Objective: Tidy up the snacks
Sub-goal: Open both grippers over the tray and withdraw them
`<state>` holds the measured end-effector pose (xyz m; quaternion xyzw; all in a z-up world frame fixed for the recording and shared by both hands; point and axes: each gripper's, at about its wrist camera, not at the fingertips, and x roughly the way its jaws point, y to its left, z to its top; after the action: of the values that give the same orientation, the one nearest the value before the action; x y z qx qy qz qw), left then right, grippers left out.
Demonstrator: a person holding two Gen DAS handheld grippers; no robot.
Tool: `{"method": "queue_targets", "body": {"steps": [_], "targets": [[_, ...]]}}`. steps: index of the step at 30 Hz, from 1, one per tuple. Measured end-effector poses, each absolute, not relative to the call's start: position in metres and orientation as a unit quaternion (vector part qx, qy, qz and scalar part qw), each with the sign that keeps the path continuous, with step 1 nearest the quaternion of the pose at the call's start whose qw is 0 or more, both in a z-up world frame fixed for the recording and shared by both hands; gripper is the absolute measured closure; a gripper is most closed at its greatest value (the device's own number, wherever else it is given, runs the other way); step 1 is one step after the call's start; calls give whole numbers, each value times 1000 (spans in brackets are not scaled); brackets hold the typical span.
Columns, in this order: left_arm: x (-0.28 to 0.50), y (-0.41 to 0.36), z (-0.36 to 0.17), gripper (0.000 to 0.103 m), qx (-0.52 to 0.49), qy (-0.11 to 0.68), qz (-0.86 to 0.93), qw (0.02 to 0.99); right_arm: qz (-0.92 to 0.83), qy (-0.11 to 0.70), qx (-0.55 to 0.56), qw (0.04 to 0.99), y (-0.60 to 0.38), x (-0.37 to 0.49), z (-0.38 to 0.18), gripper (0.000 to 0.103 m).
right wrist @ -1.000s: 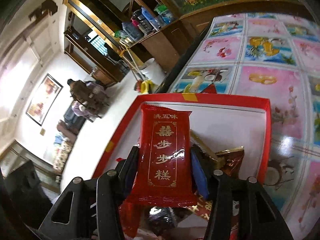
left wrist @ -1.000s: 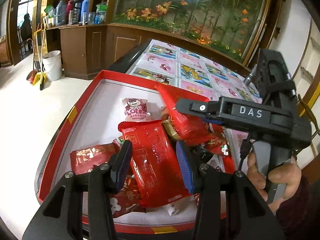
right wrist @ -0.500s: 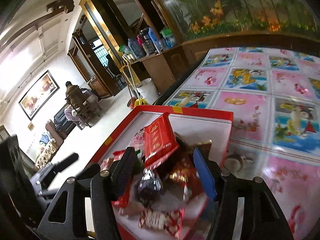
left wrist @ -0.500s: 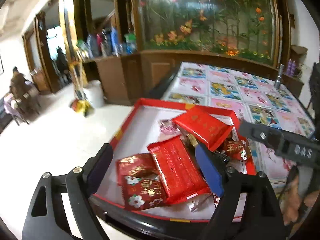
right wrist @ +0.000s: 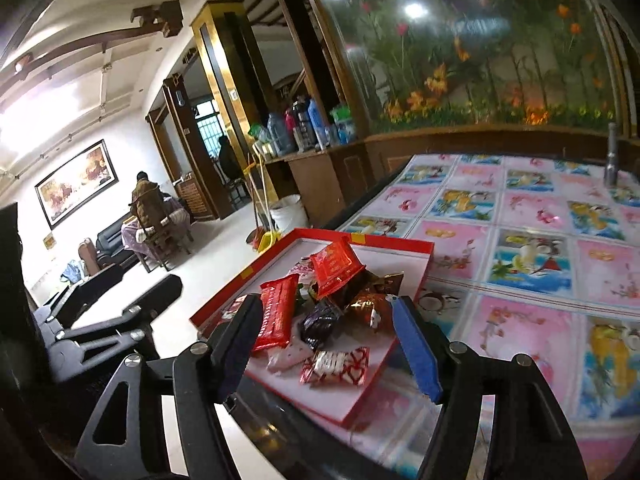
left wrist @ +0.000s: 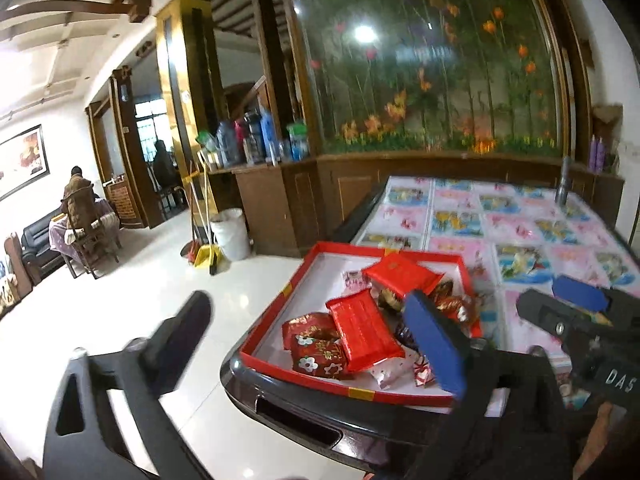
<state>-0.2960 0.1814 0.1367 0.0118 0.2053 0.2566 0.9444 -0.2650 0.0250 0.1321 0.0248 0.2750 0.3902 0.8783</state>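
Note:
A red tray with a white floor [left wrist: 280, 300] [right wrist: 404, 244] sits at the table's near left corner and holds several wrapped snacks. Two flat red packets lie in it: one in the middle [left wrist: 362, 330] [right wrist: 276, 314] and one propped at the back [left wrist: 400, 276] [right wrist: 334, 266]. Smaller red, gold and dark candies [right wrist: 322, 320] lie around them. My left gripper [left wrist: 320, 336] is open and empty, pulled back off the table's near edge. My right gripper [right wrist: 326, 344] is open and empty, above the tray's near end. It also shows in the left wrist view [left wrist: 576, 300].
The table [right wrist: 532, 260] is covered with a pink and blue picture cloth. A grey metal flashlight [right wrist: 611, 160] stands at its far right. A white bucket [left wrist: 230, 234], brooms and a wooden counter with bottles stand beyond the tray. White floor lies to the left.
Both grippers let go of their red packets, opened wide and pulled back and up from the tray. The packets now lie in the tray.

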Motion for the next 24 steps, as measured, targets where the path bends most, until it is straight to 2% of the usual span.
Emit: {"method": "queue_targets", "body": {"steps": [6, 11, 16, 24], "targets": [[-324, 190, 148, 0, -29, 166, 253, 953, 395, 241, 33, 886, 10, -297, 146, 27], [-317, 194, 147, 0, -15, 165, 276, 947, 410, 212, -1, 887, 21, -310, 149, 26], [-312, 191, 137, 0, 17, 176, 293, 940, 422, 213, 15, 881, 29, -307, 144, 26], [-322, 192, 135, 0, 4, 179, 275, 945, 420, 227, 19, 879, 30, -308, 137, 26]]}}
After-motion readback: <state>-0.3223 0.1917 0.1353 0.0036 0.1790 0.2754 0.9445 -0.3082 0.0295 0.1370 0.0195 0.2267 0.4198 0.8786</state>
